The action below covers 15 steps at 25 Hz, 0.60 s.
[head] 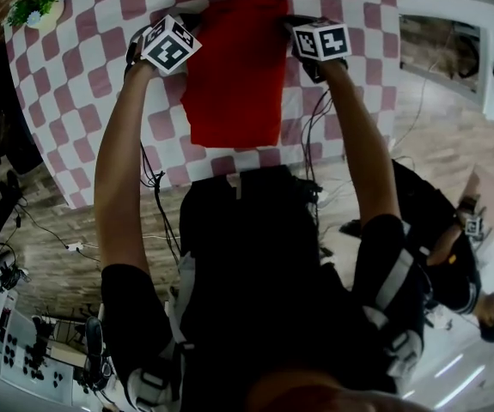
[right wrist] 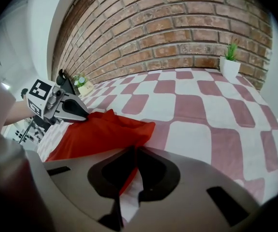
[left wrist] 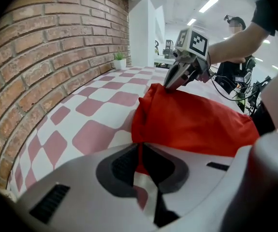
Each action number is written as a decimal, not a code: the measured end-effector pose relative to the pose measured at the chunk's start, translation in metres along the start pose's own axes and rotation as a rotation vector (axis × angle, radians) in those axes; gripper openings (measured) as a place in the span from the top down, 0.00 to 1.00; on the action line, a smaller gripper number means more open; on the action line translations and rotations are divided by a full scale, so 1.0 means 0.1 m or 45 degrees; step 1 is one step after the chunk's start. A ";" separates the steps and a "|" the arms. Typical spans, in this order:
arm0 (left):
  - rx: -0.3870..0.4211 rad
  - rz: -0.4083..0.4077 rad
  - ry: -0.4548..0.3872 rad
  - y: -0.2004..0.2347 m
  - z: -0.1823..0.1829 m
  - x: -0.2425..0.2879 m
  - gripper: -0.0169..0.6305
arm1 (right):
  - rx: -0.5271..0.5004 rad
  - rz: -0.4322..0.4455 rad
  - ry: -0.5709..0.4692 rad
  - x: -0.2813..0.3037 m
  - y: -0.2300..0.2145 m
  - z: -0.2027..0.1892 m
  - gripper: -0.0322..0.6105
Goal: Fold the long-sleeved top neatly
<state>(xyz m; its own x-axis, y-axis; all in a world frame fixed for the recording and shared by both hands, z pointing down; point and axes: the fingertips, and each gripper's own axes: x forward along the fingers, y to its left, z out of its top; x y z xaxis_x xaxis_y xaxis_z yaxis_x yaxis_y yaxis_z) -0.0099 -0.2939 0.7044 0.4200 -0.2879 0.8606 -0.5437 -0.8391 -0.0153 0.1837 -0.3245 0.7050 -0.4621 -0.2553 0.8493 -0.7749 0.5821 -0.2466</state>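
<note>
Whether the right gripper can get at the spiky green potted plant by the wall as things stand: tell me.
Probably not yet: the right gripper is shut on the red top. The checked tablecloth between it and the potted plant looks bare, so only the grip hinders.

Red brick wall runs along the far edge of a table under a pink-and-white checked cloth. Small green plant in a white pot stands by the wall — a second potted plant sits at another corner. Brown wood-plank floor. Ceiling strip lights are lit — white pillar adjoins the brick.
</note>
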 end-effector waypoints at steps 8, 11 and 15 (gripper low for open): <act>0.036 0.002 0.014 0.02 -0.01 0.00 0.92 | -0.205 0.018 0.056 -0.16 -0.06 0.10 0.74; 0.056 -0.013 0.019 0.02 -0.01 0.00 0.92 | -0.402 0.009 0.125 -0.18 -0.17 0.23 0.68; 0.090 -0.033 0.024 0.02 0.00 0.01 0.92 | -0.567 0.130 0.234 -0.17 -0.12 0.41 0.67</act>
<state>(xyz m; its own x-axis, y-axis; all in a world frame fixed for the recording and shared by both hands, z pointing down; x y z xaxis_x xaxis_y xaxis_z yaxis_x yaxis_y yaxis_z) -0.0108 -0.2961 0.7053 0.4192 -0.2575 0.8706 -0.4801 -0.8768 -0.0281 0.1835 -0.3588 0.6750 -0.4114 -0.0630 0.9093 -0.4511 0.8809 -0.1431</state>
